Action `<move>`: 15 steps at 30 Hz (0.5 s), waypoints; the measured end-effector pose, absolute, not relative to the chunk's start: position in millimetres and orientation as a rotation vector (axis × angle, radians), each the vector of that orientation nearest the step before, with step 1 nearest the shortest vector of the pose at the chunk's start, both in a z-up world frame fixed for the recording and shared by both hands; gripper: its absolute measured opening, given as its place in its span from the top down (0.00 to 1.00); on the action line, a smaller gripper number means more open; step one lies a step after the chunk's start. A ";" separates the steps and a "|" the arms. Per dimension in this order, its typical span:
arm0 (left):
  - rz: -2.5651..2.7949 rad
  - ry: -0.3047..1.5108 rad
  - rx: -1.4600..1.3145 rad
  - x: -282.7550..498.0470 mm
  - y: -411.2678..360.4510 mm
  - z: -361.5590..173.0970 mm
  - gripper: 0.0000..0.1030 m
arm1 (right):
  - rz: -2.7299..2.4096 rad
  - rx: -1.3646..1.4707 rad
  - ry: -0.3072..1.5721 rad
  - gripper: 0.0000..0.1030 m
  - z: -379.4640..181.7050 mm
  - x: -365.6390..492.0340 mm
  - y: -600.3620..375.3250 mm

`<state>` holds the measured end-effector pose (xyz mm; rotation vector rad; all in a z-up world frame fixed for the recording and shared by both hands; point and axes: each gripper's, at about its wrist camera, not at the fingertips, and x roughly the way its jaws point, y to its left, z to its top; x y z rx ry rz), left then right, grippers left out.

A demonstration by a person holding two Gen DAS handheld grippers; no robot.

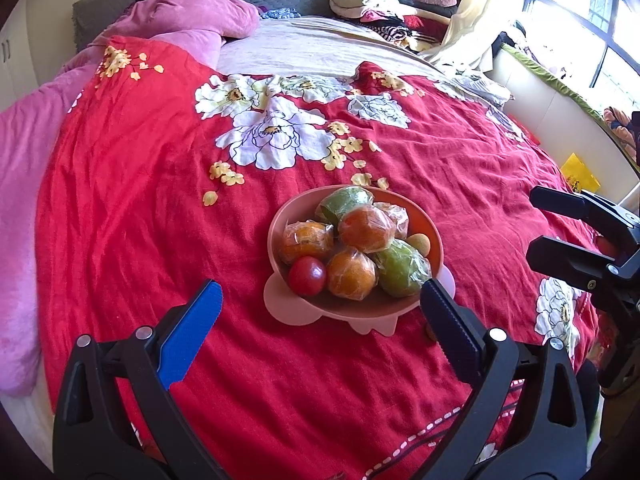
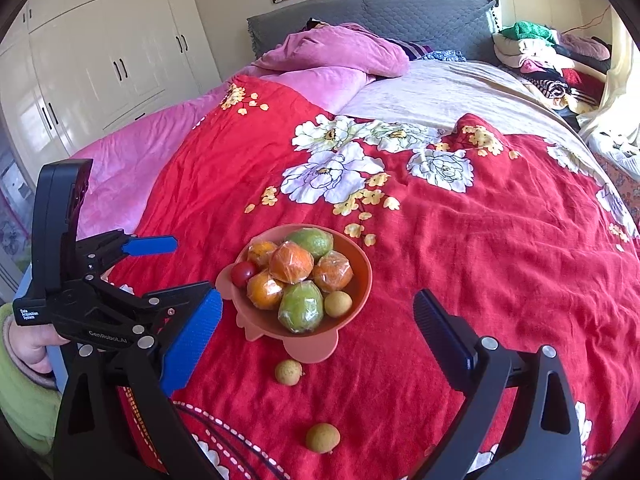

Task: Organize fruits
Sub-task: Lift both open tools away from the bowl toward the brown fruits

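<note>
Both grippers wide open, empty – left [image 1: 320, 308], right [image 2: 316, 316]. Two longans [image 2: 287, 372] loose by bowl [image 2: 362, 280]. Risk: fruit rolls on soft quilt [image 2: 480, 260] w/ off-centre pinch.

Both wrist views low over bed [image 1: 120, 240], facing headboard [image 2: 420, 16]; near bowl [image 1: 280, 224], shared, right view from farther right.

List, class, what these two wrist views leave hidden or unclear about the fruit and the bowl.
- Left wrist view: the right finger covers the loose longan beside the bowl; the second longan is absent.
- Both views: fruit under the top layer is buried.
- Both views: plastic wrap glare blurs the skins of the oranges and green fruits.
</note>
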<state>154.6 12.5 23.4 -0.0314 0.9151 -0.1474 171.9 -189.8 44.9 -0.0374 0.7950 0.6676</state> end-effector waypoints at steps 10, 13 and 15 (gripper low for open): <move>-0.164 0.918 -0.019 144.6 2.4 23.3 0.10 | 0.648 -0.059 0.818 0.06 34.6 155.0 -199.5; -0.172 0.919 -0.014 142.0 -1.4 23.1 0.10 | 0.646 -0.062 0.822 0.06 31.9 150.3 -201.1; -0.176 0.919 -0.011 140.9 -3.8 23.2 0.10 | 0.646 -0.065 0.825 0.06 30.4 147.3 -201.8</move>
